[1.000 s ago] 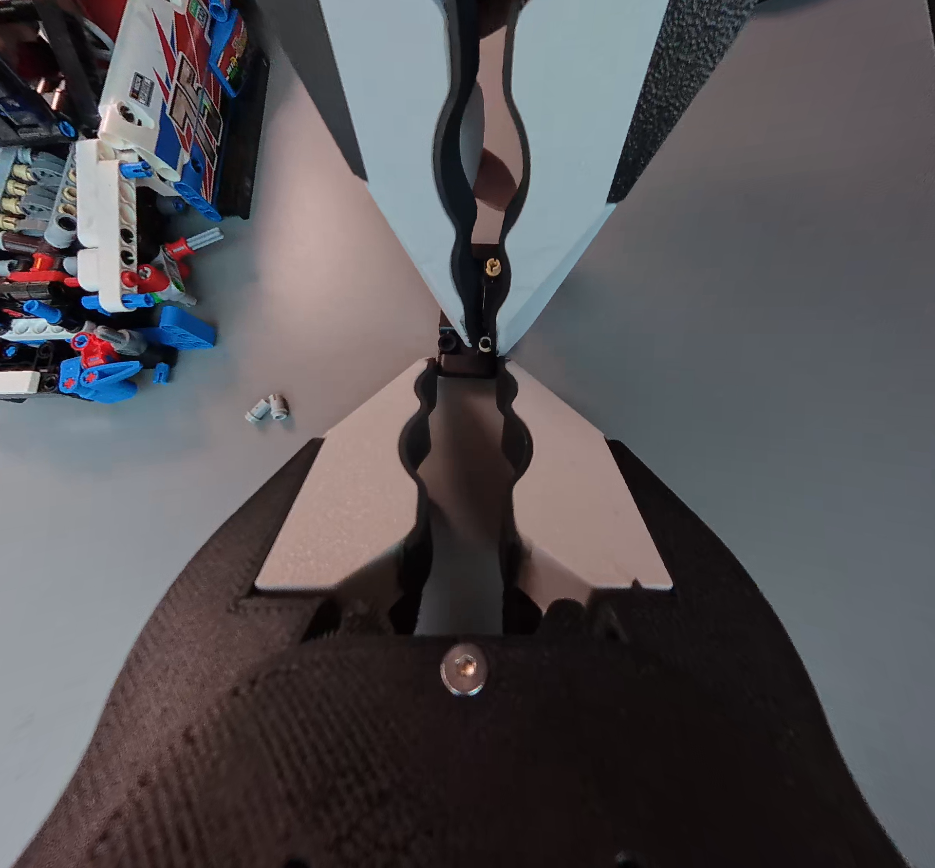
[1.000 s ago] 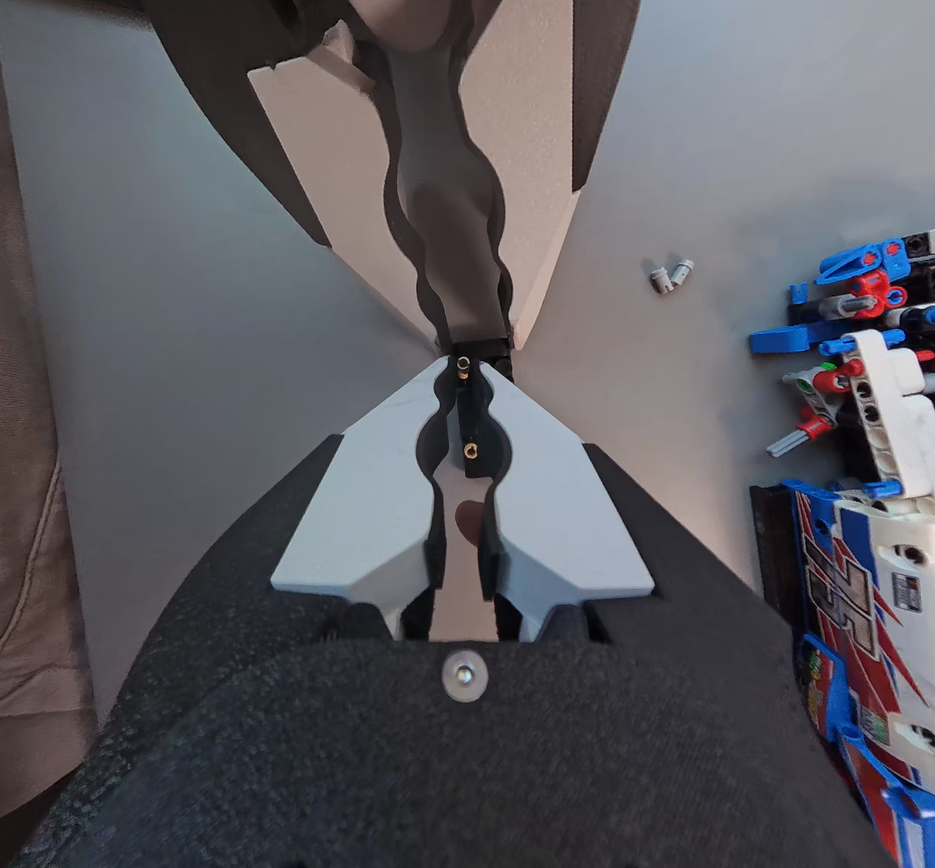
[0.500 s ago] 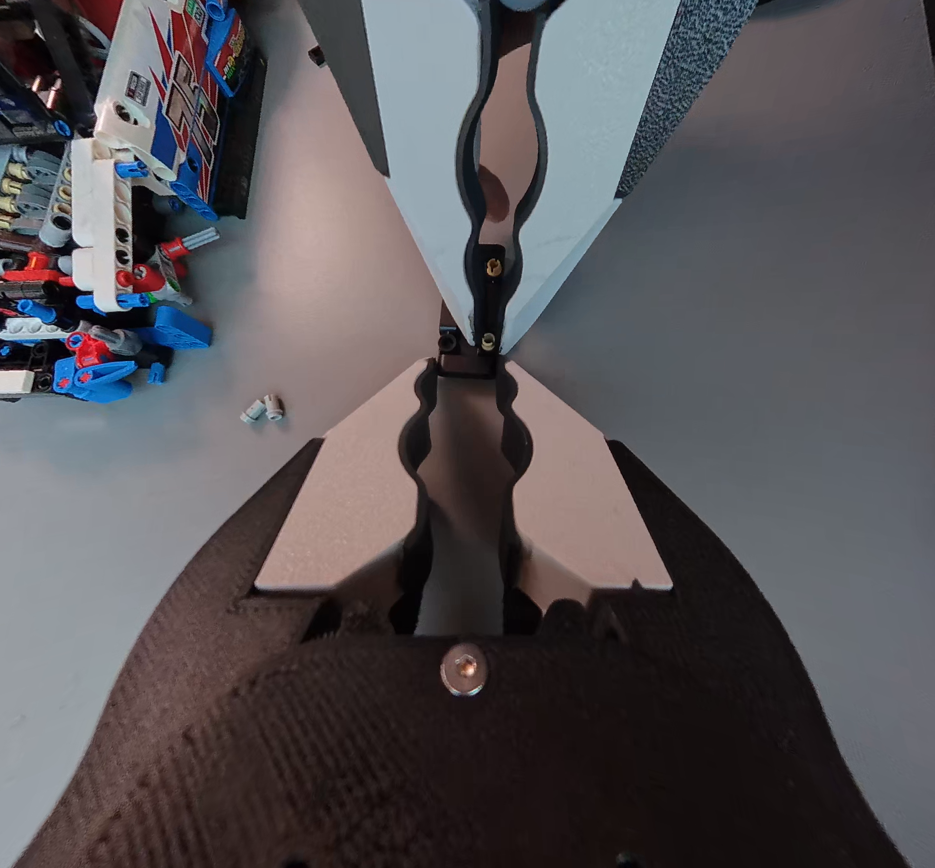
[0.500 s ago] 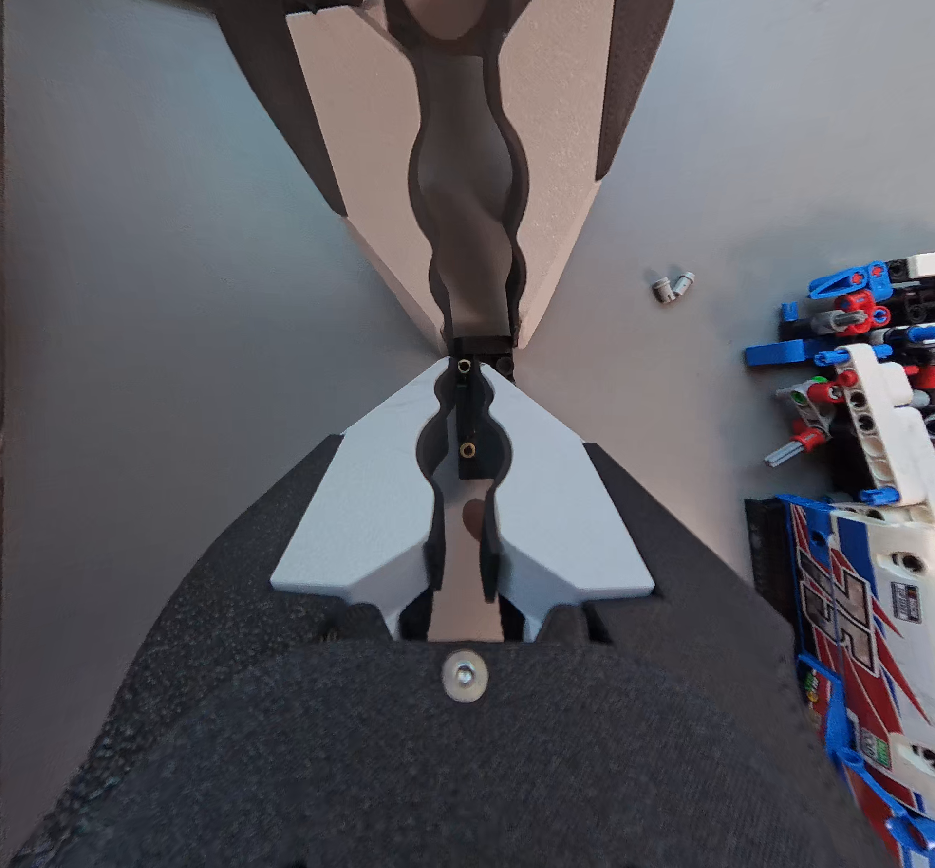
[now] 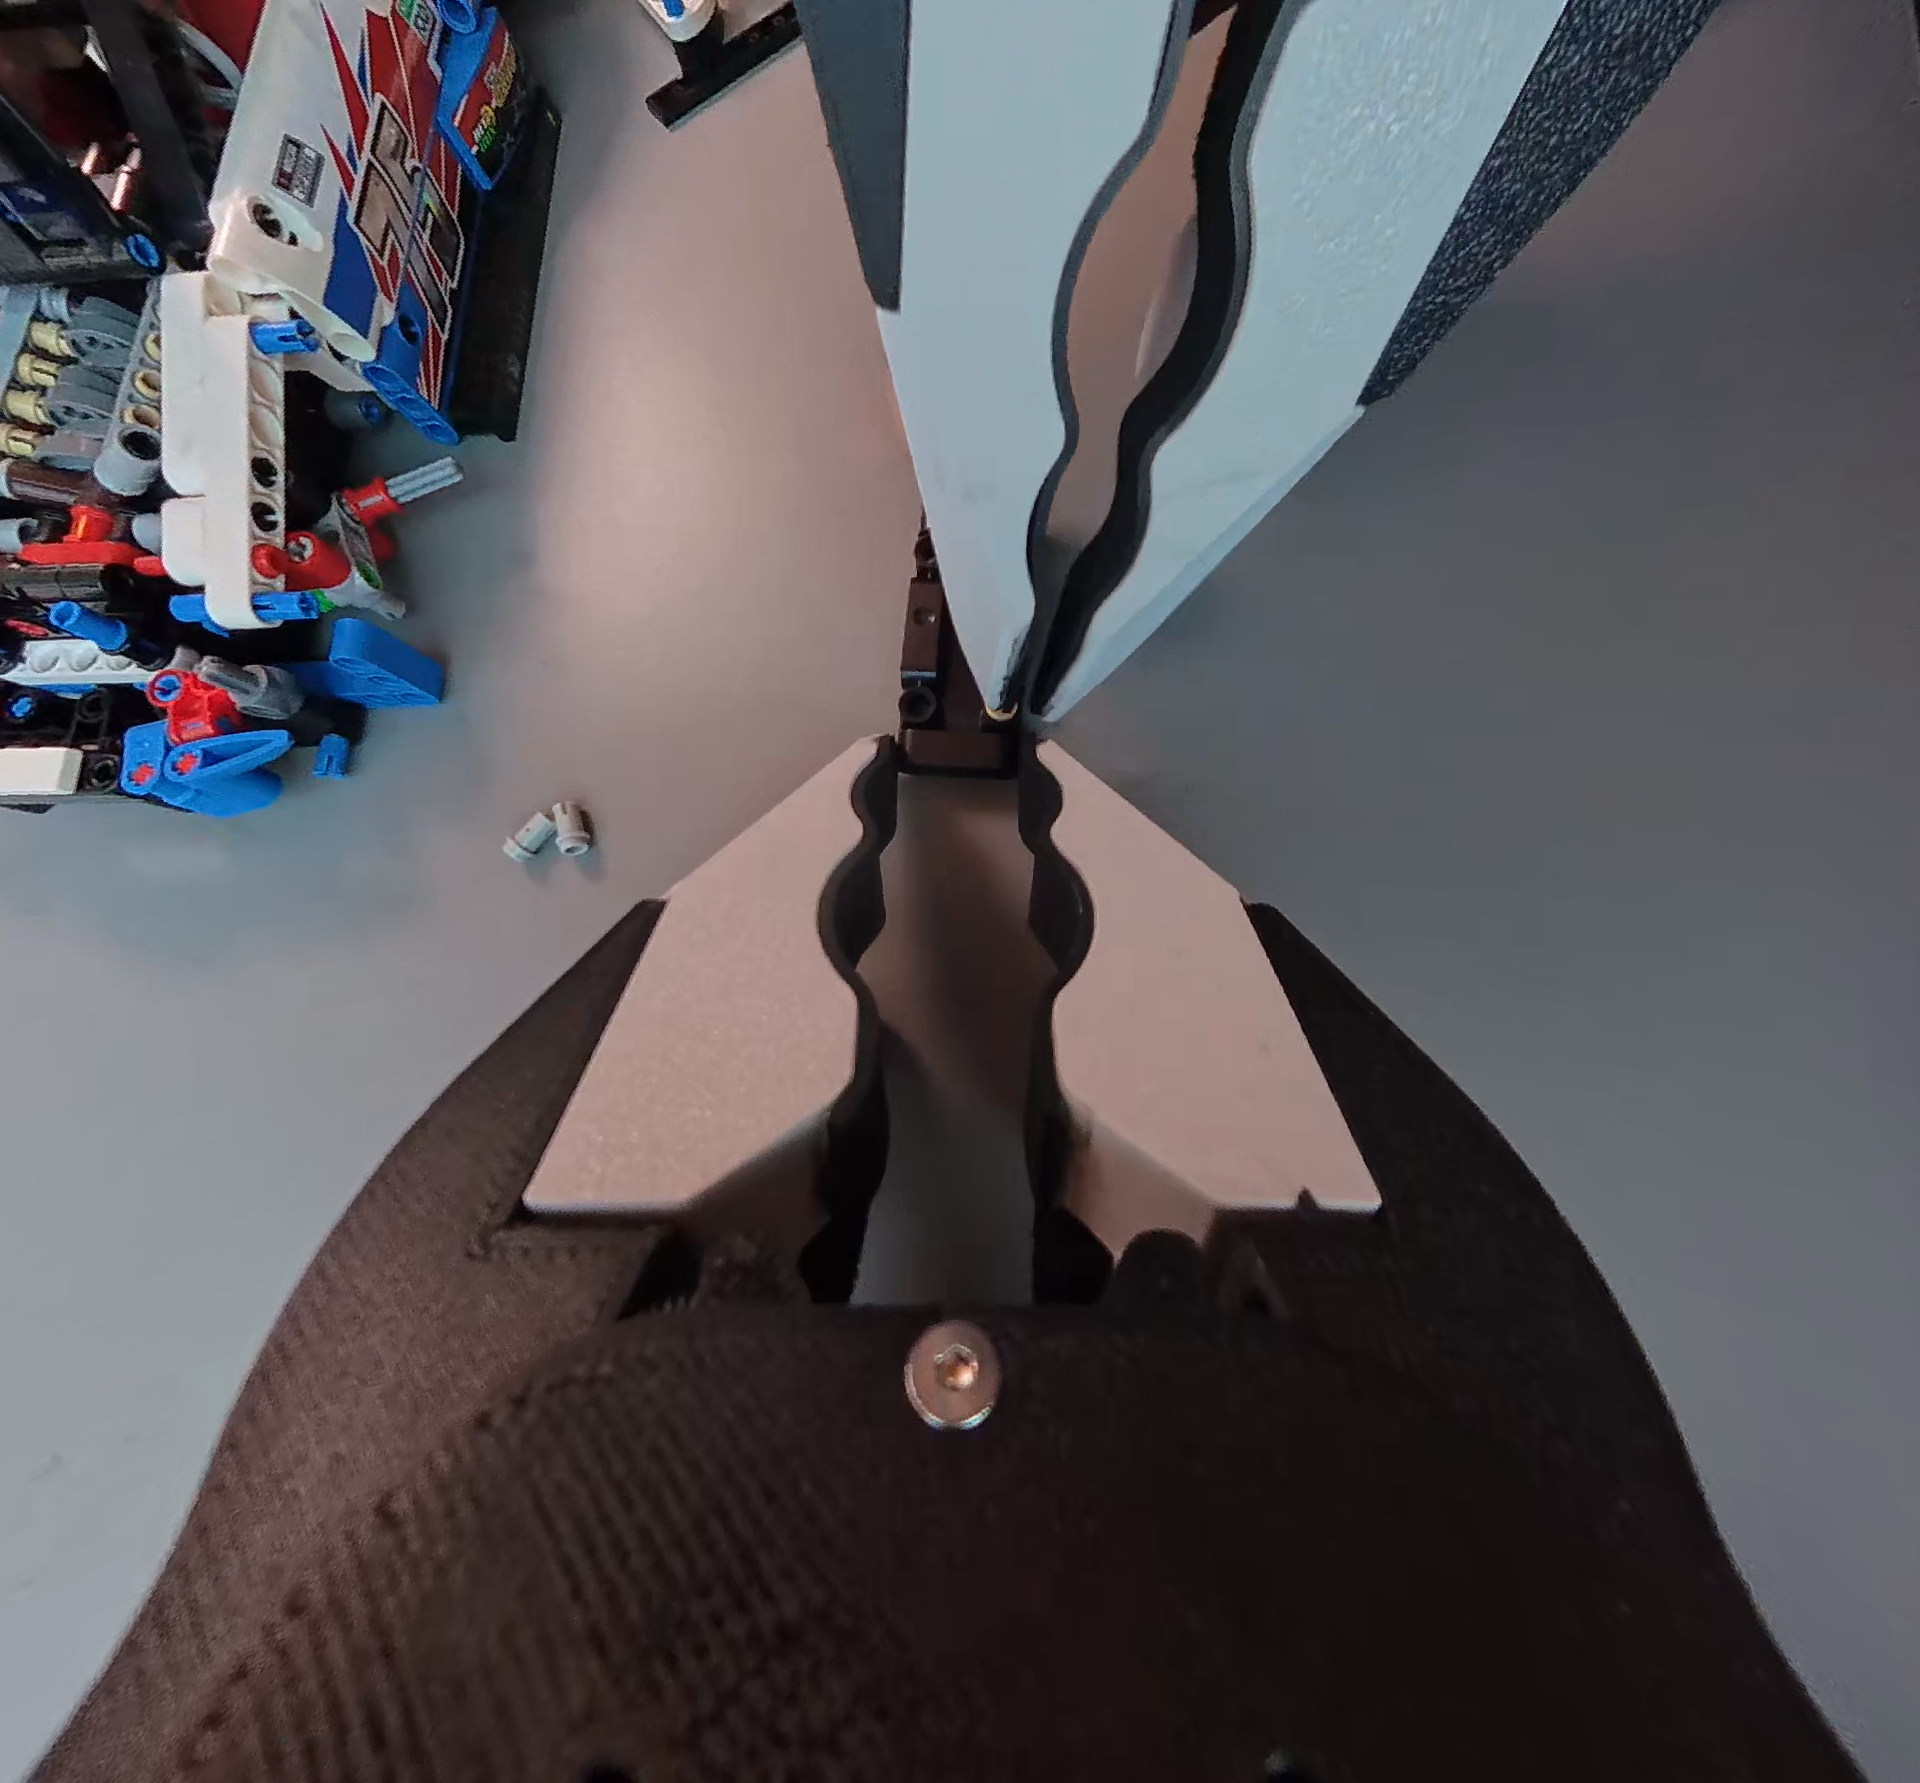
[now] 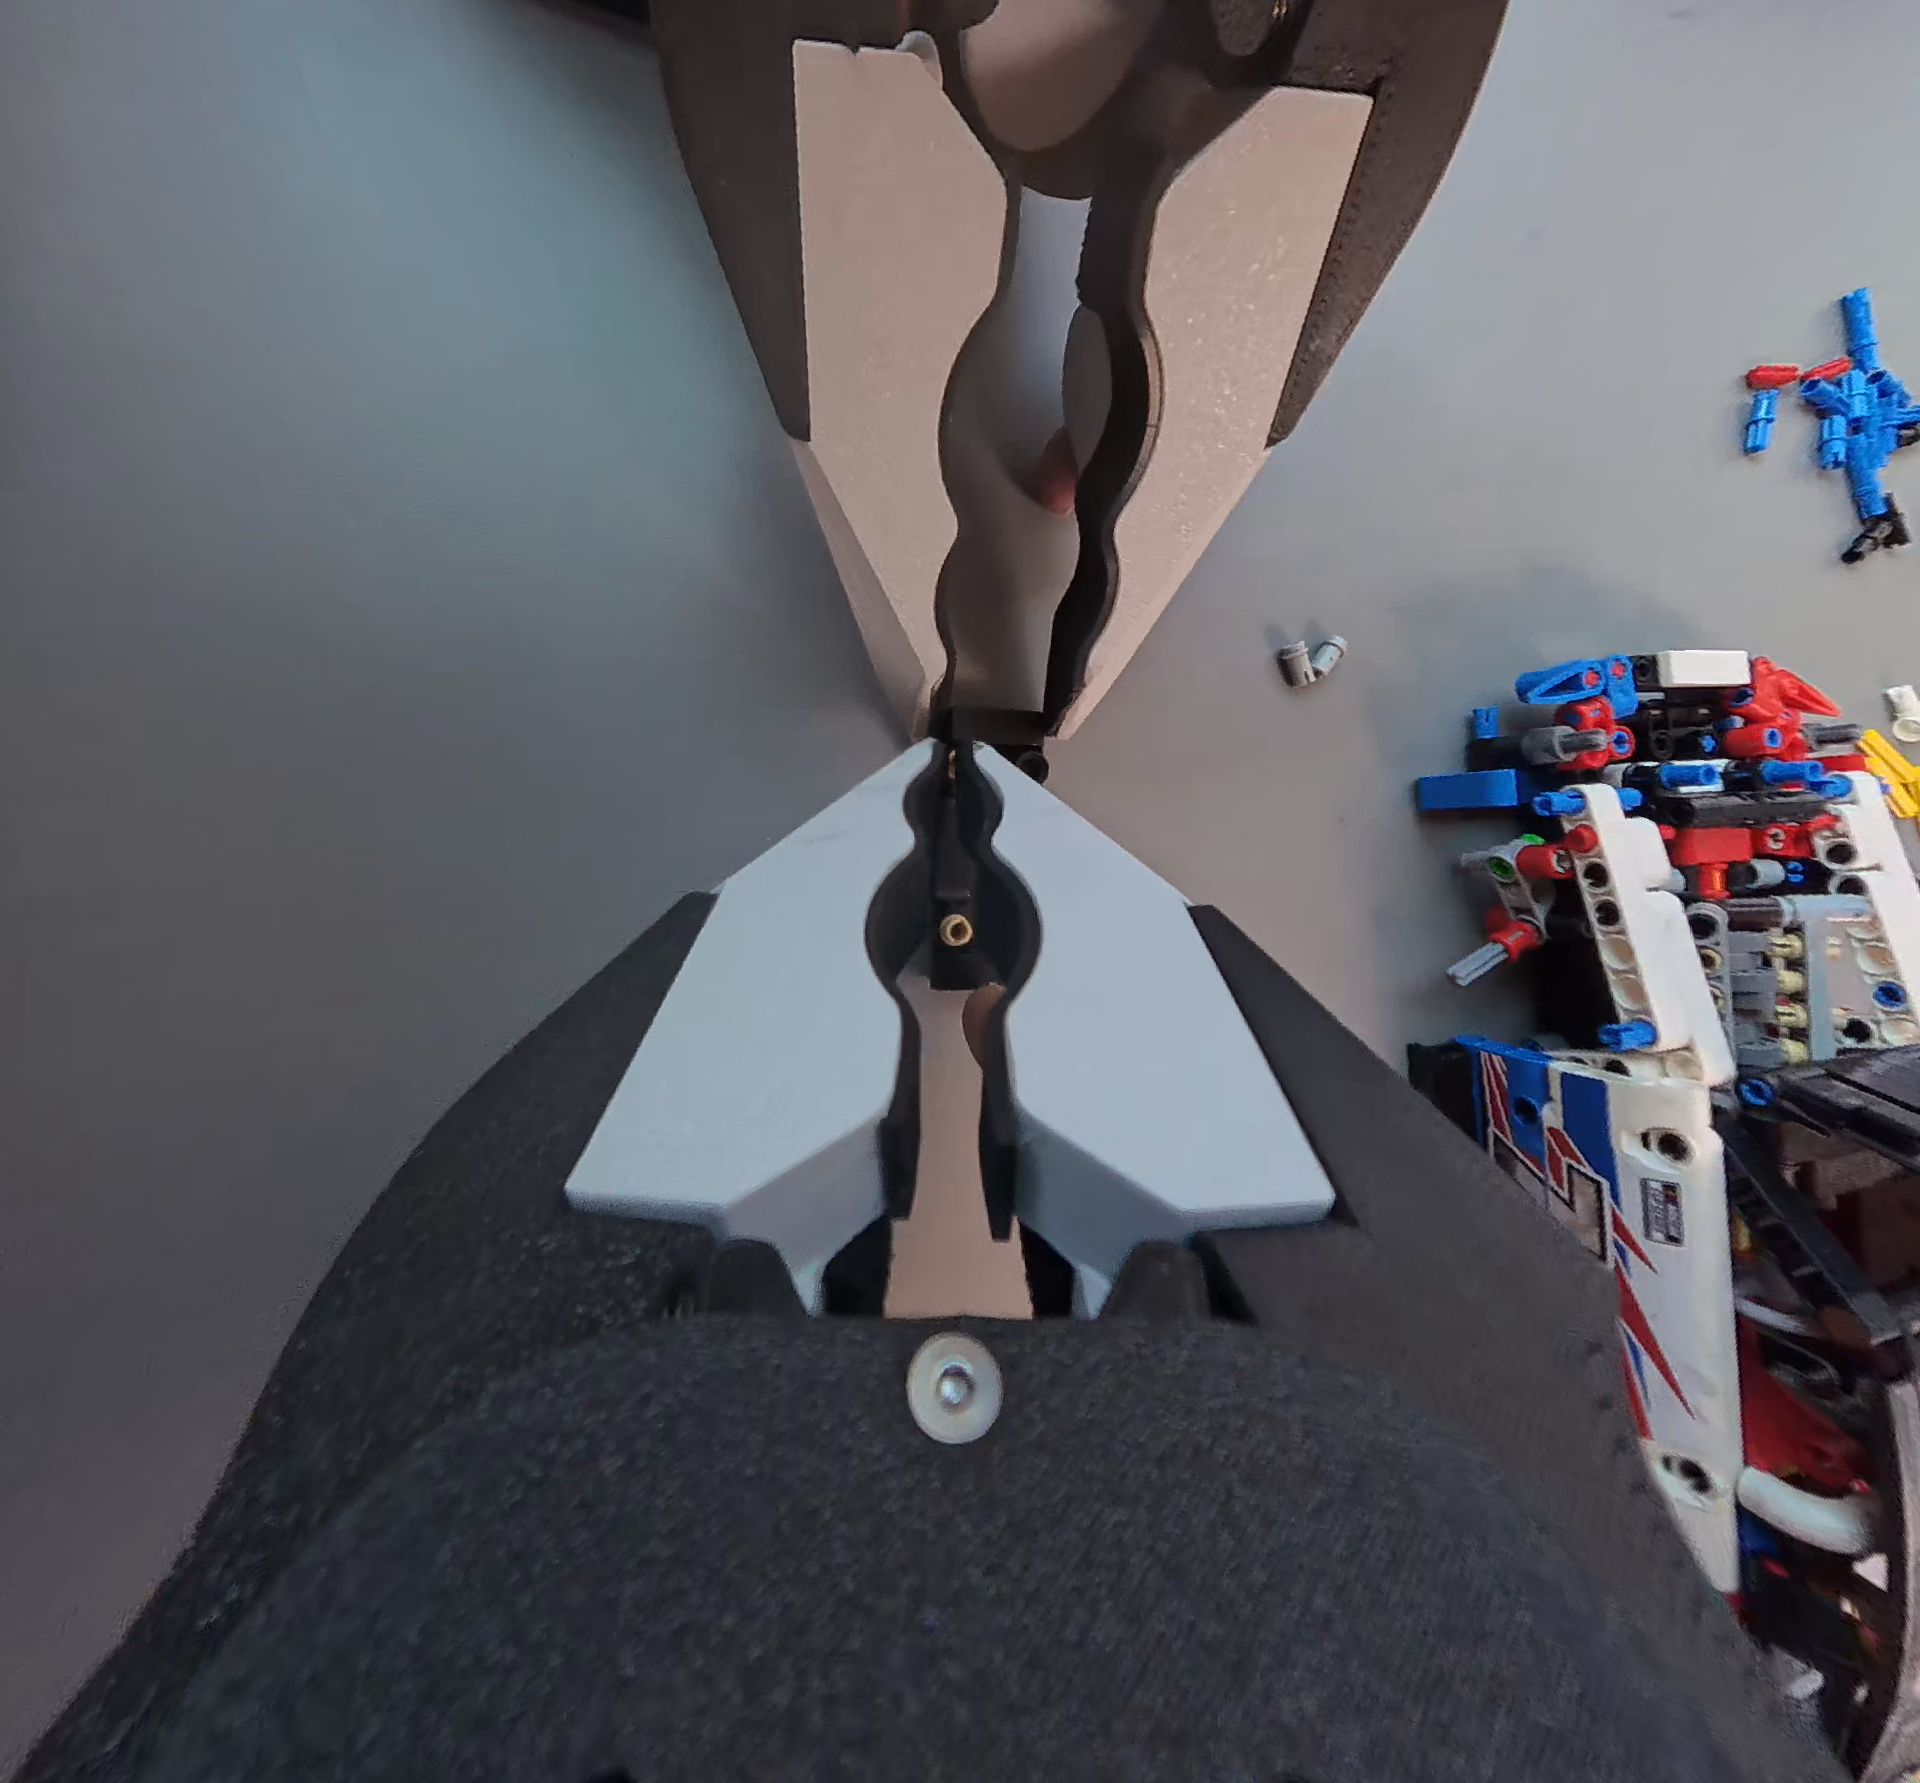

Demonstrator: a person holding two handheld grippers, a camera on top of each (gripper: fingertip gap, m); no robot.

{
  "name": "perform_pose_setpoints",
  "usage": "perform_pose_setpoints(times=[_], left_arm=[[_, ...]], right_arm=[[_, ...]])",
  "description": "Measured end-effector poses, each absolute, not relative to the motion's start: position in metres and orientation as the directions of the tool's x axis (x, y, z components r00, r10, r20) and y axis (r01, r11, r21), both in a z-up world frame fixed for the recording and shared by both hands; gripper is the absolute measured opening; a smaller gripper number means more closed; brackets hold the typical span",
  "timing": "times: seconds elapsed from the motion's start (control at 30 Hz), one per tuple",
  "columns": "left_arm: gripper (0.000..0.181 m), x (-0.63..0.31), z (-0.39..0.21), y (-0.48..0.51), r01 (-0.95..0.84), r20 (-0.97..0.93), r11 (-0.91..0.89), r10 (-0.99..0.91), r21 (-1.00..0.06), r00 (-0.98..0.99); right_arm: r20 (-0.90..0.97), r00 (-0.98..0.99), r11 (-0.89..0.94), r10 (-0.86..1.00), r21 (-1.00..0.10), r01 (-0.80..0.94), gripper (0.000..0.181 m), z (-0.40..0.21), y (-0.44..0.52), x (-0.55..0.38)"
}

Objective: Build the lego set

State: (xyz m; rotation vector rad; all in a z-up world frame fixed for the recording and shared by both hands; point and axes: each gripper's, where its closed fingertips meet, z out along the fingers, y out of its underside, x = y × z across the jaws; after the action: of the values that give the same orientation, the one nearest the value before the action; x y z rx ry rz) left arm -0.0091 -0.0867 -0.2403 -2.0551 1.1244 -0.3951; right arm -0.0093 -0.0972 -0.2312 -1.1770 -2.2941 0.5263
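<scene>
The two grippers are meeting tip to tip above the grey surface, well clear of the model, so the join has room. The left gripper is clenching a small black piece, steadying it. The right gripper is pinching a black beam lengthwise, probably to press it on. The half-built car is waiting alongside, near two grey pins.

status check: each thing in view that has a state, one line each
left gripper: shut on the black piece
right gripper: shut on the black beam
black piece: held at the left fingertips, meeting the beam
black beam: held between the right fingers
lego car: part-built, on the table
two grey pins: loose on the table
</scene>
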Motion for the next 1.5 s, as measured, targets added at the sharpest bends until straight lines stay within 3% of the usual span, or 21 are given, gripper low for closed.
perform_pose_setpoints(times=[0.03,0.23,0.5,0.83,1.5], left_arm=[[0.021,-0.009,-0.24,-0.087,-0.589,-0.081,-0.335,-0.82,-0.735,0.567],[0.021,-0.009,-0.24,-0.087,-0.59,-0.083,-0.335,-0.819,-0.735,0.568],[0.021,-0.009,-0.241,-0.087,-0.591,-0.084,-0.335,-0.818,-0.734,0.569],[0.021,-0.015,-0.24,-0.083,-0.587,-0.1,-0.341,-0.8,-0.734,0.591],[0.021,-0.016,-0.239,-0.078,-0.585,-0.135,-0.303,-0.799,-0.752,0.587]], right_arm=[[0.261,-0.506,0.561,0.822,-0.528,0.638,0.0,-0.232,-0.097,-0.009],[0.262,-0.538,0.594,0.801,-0.458,0.661,0.0,-0.234,-0.096,-0.008],[0.191,-0.384,0.411,0.903,-0.639,0.65,0.009,-0.217,-0.083,-0.006],[0.116,-0.273,0.278,0.955,-0.669,0.689,0.032,-0.225,-0.052,0.019],[0.03,-0.465,0.391,0.885,-0.592,0.705,0.021,-0.241,-0.056,0.012]])
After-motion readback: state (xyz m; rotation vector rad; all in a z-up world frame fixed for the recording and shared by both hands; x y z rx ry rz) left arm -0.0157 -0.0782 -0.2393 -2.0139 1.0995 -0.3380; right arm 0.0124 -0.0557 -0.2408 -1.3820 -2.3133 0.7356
